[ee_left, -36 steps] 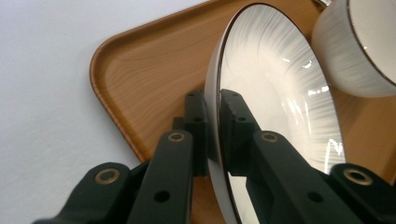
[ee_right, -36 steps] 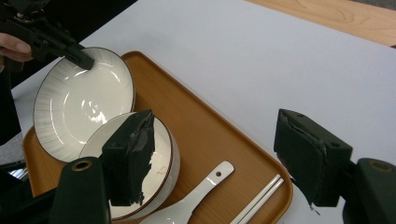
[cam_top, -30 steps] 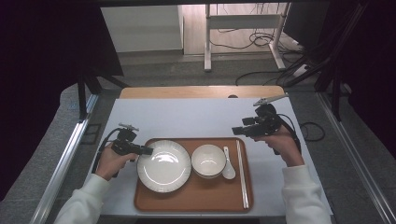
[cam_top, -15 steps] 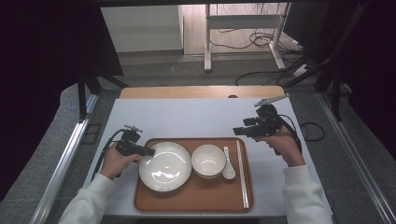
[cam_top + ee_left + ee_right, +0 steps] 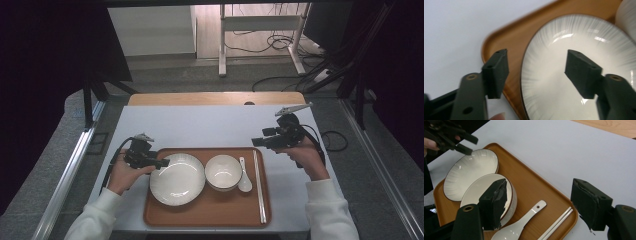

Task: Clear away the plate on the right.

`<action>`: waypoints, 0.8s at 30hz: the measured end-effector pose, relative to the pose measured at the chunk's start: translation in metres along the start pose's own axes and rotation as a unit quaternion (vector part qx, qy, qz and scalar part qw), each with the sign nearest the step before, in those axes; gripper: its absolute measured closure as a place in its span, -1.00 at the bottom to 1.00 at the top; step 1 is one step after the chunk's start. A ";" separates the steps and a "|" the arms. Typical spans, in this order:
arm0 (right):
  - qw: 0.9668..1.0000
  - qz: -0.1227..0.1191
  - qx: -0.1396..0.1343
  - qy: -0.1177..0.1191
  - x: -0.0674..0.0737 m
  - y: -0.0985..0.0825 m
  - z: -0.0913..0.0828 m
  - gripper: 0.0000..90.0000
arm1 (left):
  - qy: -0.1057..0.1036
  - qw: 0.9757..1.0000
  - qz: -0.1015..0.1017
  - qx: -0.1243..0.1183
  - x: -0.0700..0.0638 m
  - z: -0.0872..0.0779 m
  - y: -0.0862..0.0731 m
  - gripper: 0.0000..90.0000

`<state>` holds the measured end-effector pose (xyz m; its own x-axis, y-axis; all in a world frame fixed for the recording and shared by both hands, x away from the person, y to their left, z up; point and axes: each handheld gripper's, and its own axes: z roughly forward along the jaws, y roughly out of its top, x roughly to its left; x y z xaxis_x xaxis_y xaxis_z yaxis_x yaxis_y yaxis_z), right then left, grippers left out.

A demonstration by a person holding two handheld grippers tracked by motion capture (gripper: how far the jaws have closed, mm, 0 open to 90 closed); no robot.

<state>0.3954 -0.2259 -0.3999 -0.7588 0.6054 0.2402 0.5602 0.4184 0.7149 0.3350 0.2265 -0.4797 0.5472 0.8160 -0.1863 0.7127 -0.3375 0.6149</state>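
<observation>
the left gripper (image 5: 162,163), jaws just opening wide, is letting go of the ribbed plate (image 5: 177,178) lying on the wooden tray (image 5: 210,212); it should withdraw straight, clearing the rim. the right gripper (image 5: 256,142) is hovering wide open.

The person wears white long sleeves (image 5: 327,212) whose cuffs end at the wrists. Each hand carries a black two-jaw tool: the left gripper (image 5: 161,163) and the right gripper (image 5: 256,142) have chunky, blocky jaws with round brass-coloured screw eyelets near the pads, and the right one's pads look ragged at the edges. A grey three-cornered plate tops each, and a black cable trails from each body.
</observation>
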 end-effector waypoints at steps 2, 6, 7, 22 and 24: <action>1.000 -0.004 0.002 -0.001 0.001 -0.001 0.000 -0.37 | 0.013 1.000 0.011 -0.013 -0.002 -0.008 0.002 -0.38; 1.000 -0.011 0.003 -0.018 0.005 -0.004 -0.003 -0.37 | 0.020 0.999 0.023 -0.040 -0.007 -0.020 0.002 -0.46; 1.000 -0.013 0.002 -0.026 0.006 -0.005 -0.005 -0.37 | 0.021 0.998 0.024 -0.045 -0.009 -0.022 0.001 -0.46; 0.996 -0.029 -0.019 -0.077 0.000 -0.073 -0.025 -0.44 | 0.065 0.992 0.046 -0.101 -0.011 -0.043 -0.030 -0.58; 0.996 -0.025 -0.006 -0.082 -0.003 -0.075 -0.022 -0.46 | 0.070 0.992 0.044 -0.097 -0.008 -0.041 -0.031 -0.58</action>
<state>0.3485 -0.2740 -0.4402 -0.7202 0.6874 0.0941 0.5185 0.4431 0.7313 0.2905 0.2497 -0.4655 0.5278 0.8490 -0.0247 0.5587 -0.3251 0.7630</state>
